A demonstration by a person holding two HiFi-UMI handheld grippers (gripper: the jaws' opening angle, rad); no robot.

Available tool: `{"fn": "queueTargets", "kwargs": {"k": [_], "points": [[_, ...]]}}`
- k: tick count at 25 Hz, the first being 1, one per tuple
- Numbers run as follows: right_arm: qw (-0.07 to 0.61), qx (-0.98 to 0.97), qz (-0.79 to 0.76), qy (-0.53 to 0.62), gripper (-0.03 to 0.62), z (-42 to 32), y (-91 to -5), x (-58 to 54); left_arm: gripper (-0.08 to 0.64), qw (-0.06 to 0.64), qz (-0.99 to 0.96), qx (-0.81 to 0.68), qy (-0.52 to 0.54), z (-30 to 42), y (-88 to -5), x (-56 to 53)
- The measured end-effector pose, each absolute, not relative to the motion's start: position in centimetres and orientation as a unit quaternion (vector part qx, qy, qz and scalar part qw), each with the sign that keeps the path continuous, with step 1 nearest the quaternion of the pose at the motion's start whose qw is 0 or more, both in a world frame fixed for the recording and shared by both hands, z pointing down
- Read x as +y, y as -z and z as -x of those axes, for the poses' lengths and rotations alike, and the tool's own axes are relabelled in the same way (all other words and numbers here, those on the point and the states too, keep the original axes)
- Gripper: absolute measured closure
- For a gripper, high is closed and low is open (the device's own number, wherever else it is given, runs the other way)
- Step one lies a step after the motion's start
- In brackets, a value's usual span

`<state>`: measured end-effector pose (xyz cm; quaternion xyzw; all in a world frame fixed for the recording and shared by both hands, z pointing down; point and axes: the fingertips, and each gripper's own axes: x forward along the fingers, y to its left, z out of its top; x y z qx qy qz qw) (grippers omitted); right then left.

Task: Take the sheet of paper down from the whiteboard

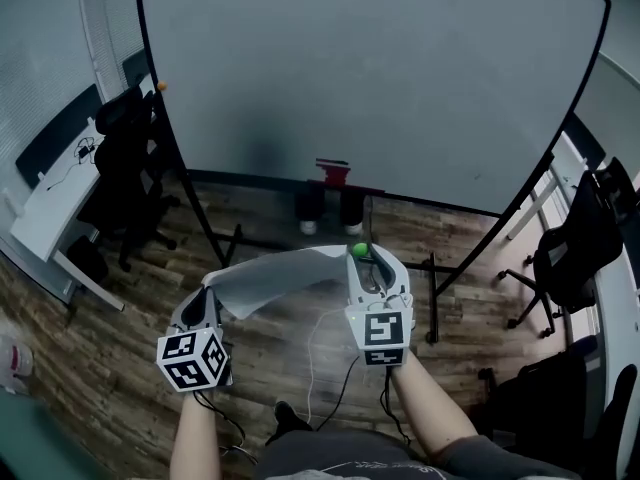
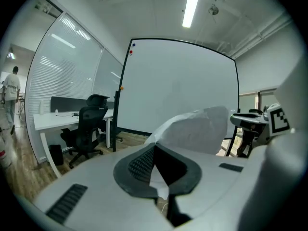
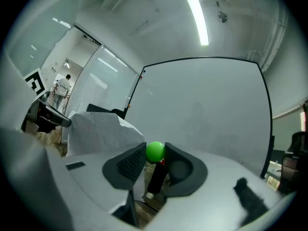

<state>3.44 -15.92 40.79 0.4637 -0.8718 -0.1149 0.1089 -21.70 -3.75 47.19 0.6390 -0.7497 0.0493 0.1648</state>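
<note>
The whiteboard [image 1: 380,78] stands ahead. The sheet of paper [image 1: 275,276] is off it, sagging between both grippers above the floor. The left gripper [image 1: 207,298] is clenched on one corner. The right gripper [image 1: 368,258] pinches a green ball [image 3: 155,151] at the sheet's other end.

The whiteboard [image 1: 380,78] walls off the whole front, and its black legs [image 1: 200,218] splay over the floor [image 1: 130,368] at both lower corners. The floor between them is free save a red-and-black object [image 1: 331,183] at the board's lower edge. The sheet of paper [image 1: 270,278], stretched from left gripper [image 1: 205,303] to right gripper [image 1: 372,260] (a green ball [image 1: 359,251] pinched in its fingers), bars the gap between them. Office chairs [image 1: 125,168] crowd both side edges.
</note>
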Motion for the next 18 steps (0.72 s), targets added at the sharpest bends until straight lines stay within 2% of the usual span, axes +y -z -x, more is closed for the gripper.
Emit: {"fn": "queueTargets", "kwargs": {"k": [10, 18], "points": [[0.107, -0.88, -0.446, 0.121, 0.465, -13.8, -41.3, -12.3, 0.549, 0.178, -0.611, -0.768, -0.075, 11.5, -49.3, 1.2], [0.097, -0.895, -0.419, 0.117, 0.465, -18.1, -41.6, -7.7, 0.548, 0.18, -0.613, -0.767, -0.058, 3.8, -48.9, 4.4]]}}
